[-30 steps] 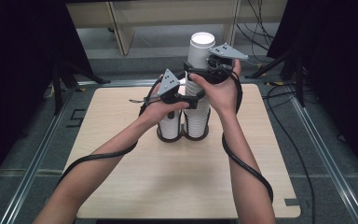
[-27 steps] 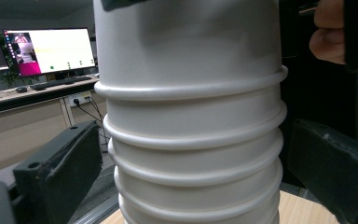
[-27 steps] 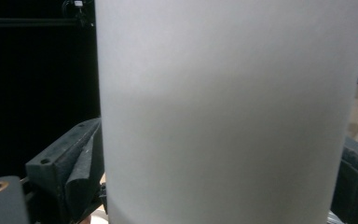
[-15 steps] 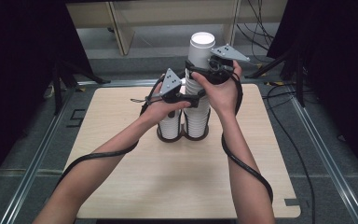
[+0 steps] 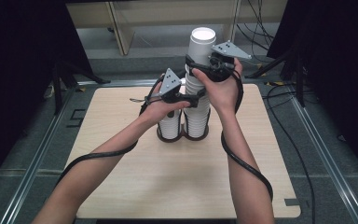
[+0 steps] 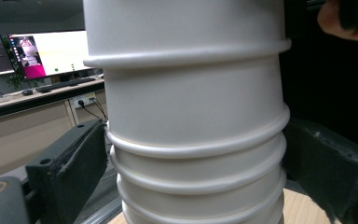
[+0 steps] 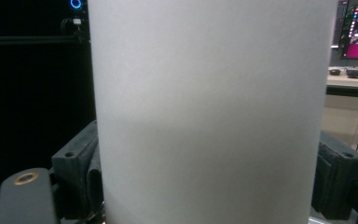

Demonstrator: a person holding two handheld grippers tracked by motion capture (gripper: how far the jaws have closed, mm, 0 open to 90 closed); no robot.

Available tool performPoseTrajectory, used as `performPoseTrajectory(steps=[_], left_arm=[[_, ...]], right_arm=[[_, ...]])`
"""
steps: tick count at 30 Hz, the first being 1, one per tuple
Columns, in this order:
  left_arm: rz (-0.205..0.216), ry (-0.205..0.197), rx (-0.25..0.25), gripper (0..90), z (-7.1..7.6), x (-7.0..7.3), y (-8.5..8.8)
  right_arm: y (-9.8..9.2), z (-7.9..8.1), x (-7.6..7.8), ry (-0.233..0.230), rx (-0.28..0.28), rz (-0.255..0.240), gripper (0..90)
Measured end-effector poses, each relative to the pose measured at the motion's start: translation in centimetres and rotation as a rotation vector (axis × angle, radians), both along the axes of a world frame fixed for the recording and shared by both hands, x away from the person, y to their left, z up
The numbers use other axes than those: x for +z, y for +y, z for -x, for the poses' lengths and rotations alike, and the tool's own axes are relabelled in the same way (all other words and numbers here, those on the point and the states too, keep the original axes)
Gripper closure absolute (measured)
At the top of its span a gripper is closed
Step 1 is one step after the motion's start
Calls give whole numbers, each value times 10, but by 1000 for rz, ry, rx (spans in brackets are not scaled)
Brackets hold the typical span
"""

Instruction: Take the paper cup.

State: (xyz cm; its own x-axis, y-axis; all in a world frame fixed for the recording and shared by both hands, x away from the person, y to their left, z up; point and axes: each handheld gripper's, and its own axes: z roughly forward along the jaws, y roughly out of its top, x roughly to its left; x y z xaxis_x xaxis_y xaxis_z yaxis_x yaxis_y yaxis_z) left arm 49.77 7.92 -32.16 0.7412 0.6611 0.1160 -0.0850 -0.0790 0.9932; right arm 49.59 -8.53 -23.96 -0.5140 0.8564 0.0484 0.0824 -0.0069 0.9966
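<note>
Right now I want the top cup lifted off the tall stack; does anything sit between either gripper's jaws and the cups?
Nothing visible does. The right gripper grips the top cup, and the left gripper has closed on the tall stack lower down.

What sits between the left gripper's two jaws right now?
The tall stack of white cups: in the left gripper view its ribbed rims fill the gap, and the left gripper, whose jaws have just been closing, has both jaws against its sides.
</note>
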Motion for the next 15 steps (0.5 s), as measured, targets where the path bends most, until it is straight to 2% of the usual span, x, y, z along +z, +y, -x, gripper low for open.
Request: performPoseTrajectory(steps=[5, 14, 15], left_arm=[[6, 0, 1, 68, 1, 1, -1], [-7, -5, 3, 73, 1, 1, 1], [-6, -4, 4, 73, 1, 1, 1]], right_arm=[[0, 0, 2, -9, -4, -5, 161], [1, 3, 10, -33, -9, -35, 163], [0, 3, 12, -53, -12, -25, 162]])
